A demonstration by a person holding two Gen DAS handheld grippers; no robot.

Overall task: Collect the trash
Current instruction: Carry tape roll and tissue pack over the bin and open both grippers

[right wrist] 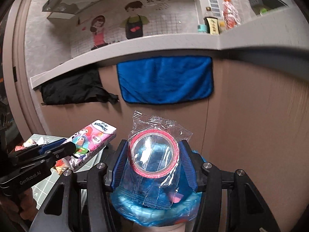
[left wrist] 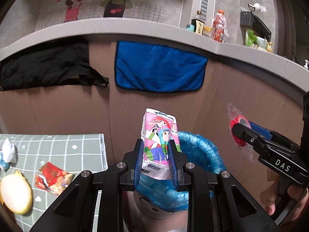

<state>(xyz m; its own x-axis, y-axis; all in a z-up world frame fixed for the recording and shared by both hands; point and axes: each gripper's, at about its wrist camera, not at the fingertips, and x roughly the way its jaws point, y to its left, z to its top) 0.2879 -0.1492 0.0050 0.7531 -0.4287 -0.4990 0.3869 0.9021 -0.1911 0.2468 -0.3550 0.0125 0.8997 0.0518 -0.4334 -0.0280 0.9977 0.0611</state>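
My left gripper (left wrist: 156, 150) is shut on a pink tissue pack (left wrist: 159, 141) with cartoon figures, held upright over the near rim of a bin lined with a blue bag (left wrist: 200, 154). My right gripper (right wrist: 153, 154) is shut on a roll of red tape in a clear wrapper (right wrist: 154, 152), held directly above the same blue-lined bin (right wrist: 154, 208). In the left wrist view the right gripper (left wrist: 238, 133) and its tape roll (left wrist: 238, 127) hang at the right of the bin. The right wrist view shows the left gripper (right wrist: 65, 147) with the tissue pack (right wrist: 90, 141) at the left.
A table with a green checked cloth (left wrist: 63, 150) at the left bears a red wrapper (left wrist: 52, 177), crumpled white paper (left wrist: 9, 150) and a round yellow-rimmed thing (left wrist: 15, 193). A brown cabinet front (left wrist: 241, 89) behind the bin has a blue towel (left wrist: 160, 67) and black cloth (left wrist: 44, 65) hanging. Bottles (left wrist: 218, 27) stand on the counter.
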